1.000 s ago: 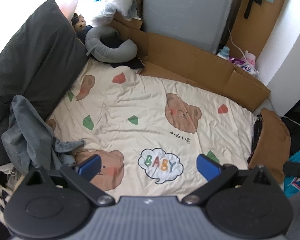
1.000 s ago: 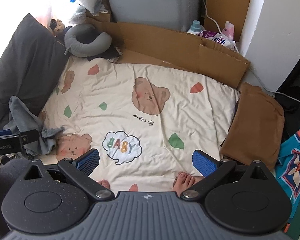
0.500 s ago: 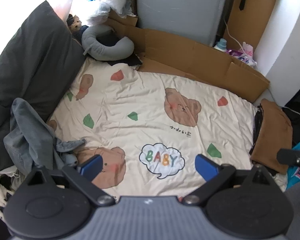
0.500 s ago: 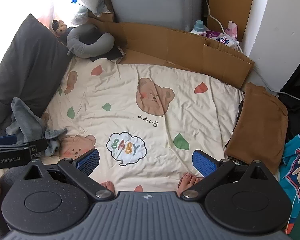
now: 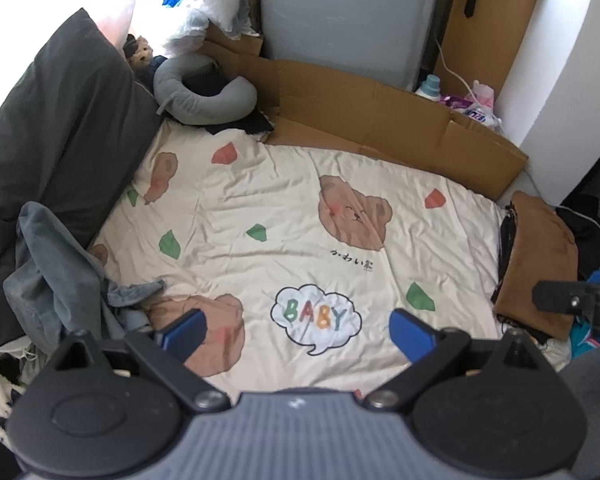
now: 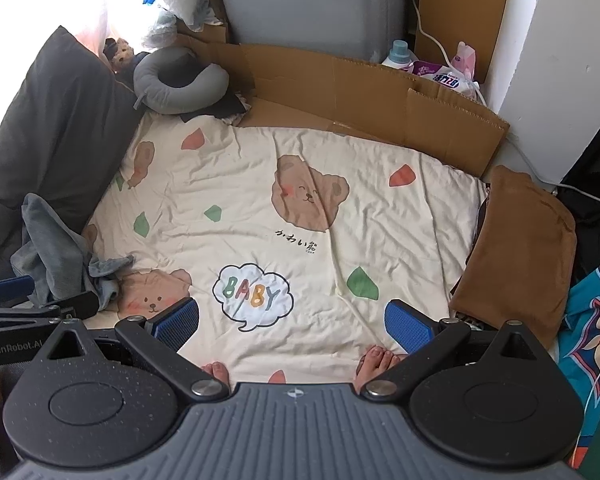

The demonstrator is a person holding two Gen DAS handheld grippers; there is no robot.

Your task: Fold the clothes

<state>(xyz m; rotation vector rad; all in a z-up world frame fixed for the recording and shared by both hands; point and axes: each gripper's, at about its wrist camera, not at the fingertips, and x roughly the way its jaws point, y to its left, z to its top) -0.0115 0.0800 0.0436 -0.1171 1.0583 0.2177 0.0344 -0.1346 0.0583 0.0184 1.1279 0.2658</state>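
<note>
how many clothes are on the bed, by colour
grey garment, crumpled at the left edge: 1
brown garment, folded flat at the right edge: 1
total: 2
Both grippers have open, empty jaws.

Cream bear-print sheet (image 6: 400, 240), grey garment (image 6: 52, 248)

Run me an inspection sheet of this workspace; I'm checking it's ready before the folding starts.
Surface: cream bear-print sheet, wrinkled, its middle bare.
Job's things: crumpled grey garment at the left edge; folded brown garment at the right edge.
Clutter: grey neck pillow, small teddy bear, dark grey pillow, flattened cardboard, detergent bottle.
Grippers: left gripper and right gripper both open, holding nothing, above the sheet.
Cables: white cable beside the bottle.
Surroundings: white wall; bare toes on the near edge.
</note>
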